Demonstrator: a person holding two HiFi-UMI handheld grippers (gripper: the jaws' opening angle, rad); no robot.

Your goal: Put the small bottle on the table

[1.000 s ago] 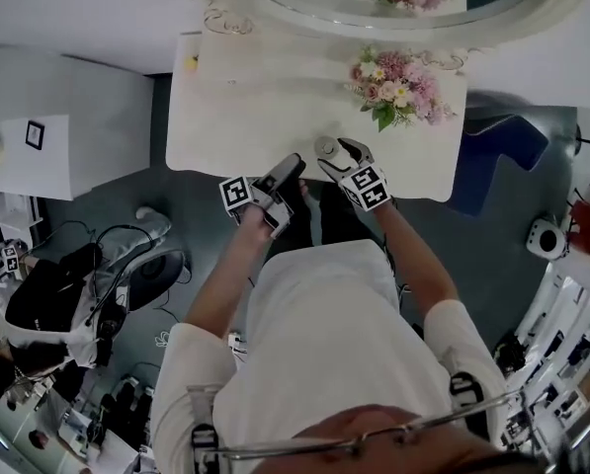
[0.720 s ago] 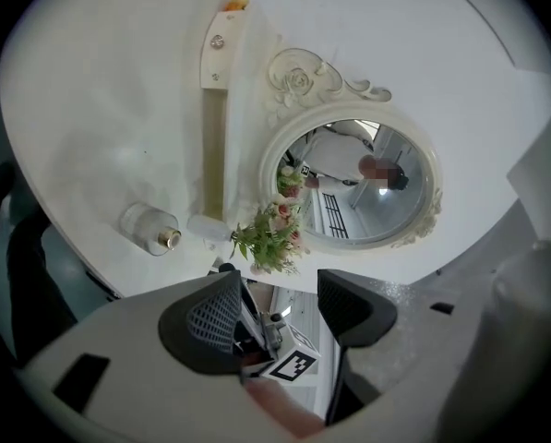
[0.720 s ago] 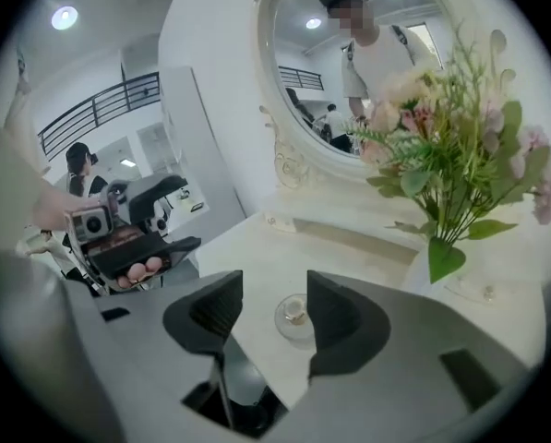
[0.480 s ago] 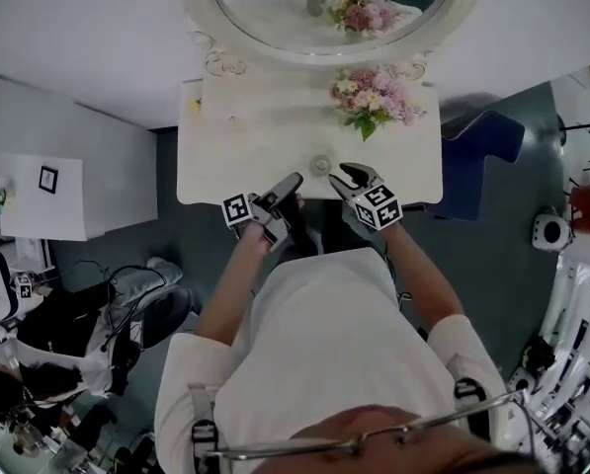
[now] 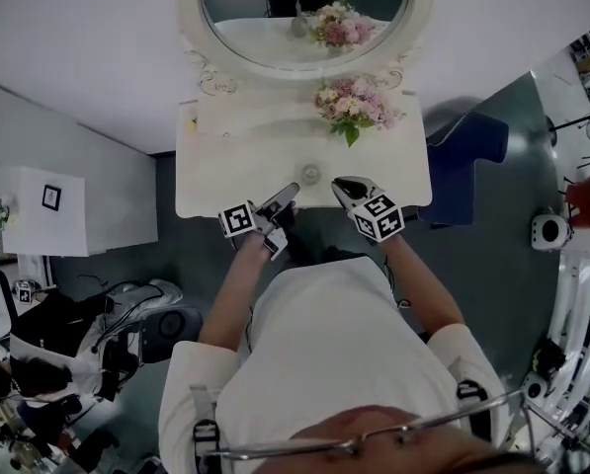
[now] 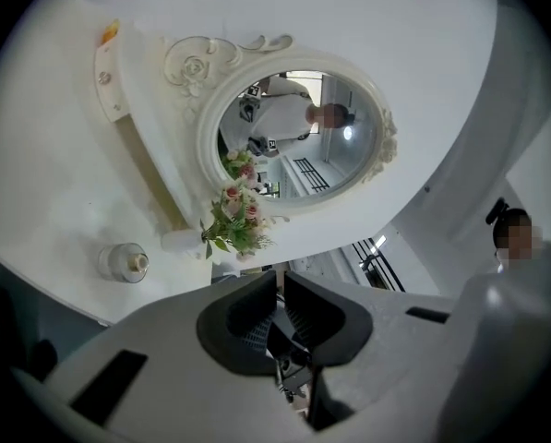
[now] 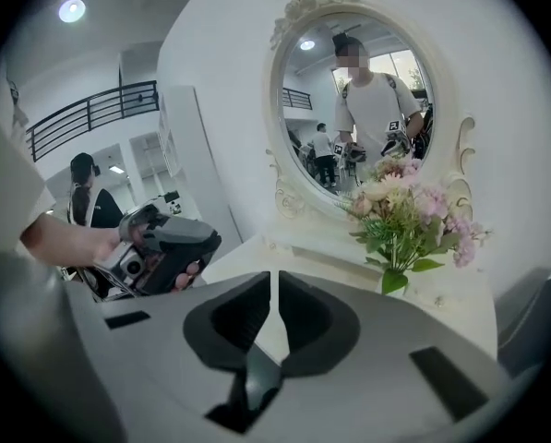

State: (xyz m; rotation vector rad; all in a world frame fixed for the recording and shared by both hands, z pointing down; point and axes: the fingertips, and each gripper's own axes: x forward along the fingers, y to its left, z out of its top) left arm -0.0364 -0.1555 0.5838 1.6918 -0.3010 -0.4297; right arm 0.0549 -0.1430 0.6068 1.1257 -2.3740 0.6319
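Note:
The small clear glass bottle [image 5: 311, 174] stands upright on the white dressing table [image 5: 225, 181], near its front edge. In the left gripper view the bottle [image 6: 123, 262] is off to the lower left, apart from the jaws. My left gripper [image 5: 289, 192] is just left of the bottle and my right gripper [image 5: 341, 184] just right of it, both at the table's front edge. Both pairs of jaws are closing, down to a thin slit, with nothing between them in either gripper view [image 6: 281, 289] [image 7: 274, 293].
A bunch of pink flowers [image 5: 352, 105] stands at the back right of the table, in front of an oval mirror [image 5: 304, 13]. A blue chair [image 5: 467, 161] is to the right, a white cabinet [image 5: 38, 200] to the left, and gear lies on the floor.
Both grippers have drawn back from over the table to its front edge and their jaws have narrowed from wide to a slit. The bottle stands free on the table.

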